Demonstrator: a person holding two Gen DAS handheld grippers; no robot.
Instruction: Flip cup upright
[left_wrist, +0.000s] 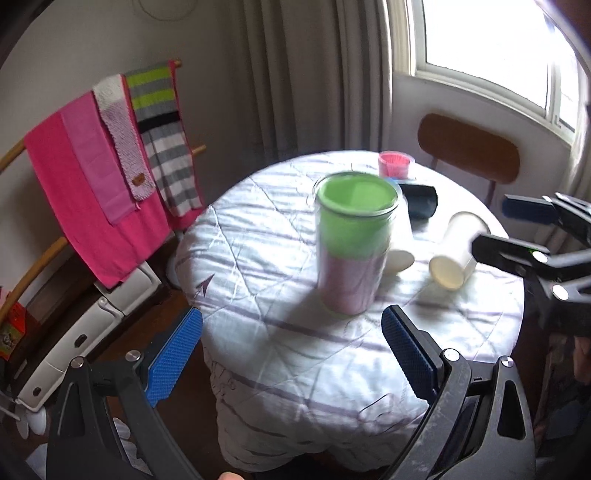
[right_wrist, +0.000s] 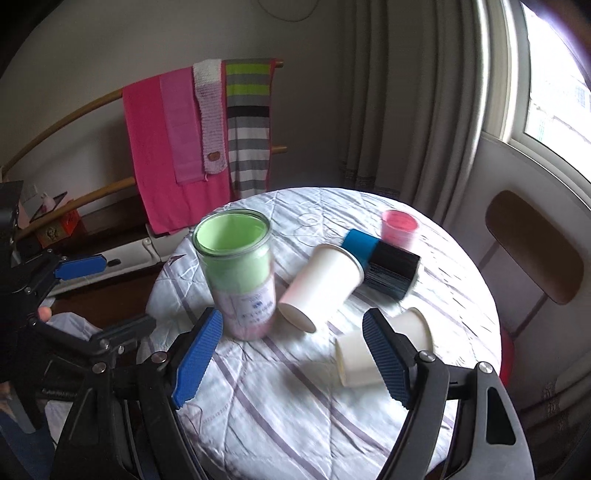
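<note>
Two white paper cups lie on their sides on the round table. One cup lies mid-table beside the glass jar; it shows mostly hidden behind the jar in the left wrist view. The other cup lies nearer the right edge, partly behind my right gripper's right finger. My right gripper is open and empty, just above the table in front of both cups. My left gripper is open and empty, in front of the jar. The right gripper also shows in the left wrist view.
A tall glass jar with green and pink contents stands upright mid-table. A pink cup stands upright at the far side, with a blue and black object lying near it. A wooden chair stands to the right. Towels hang on a rack.
</note>
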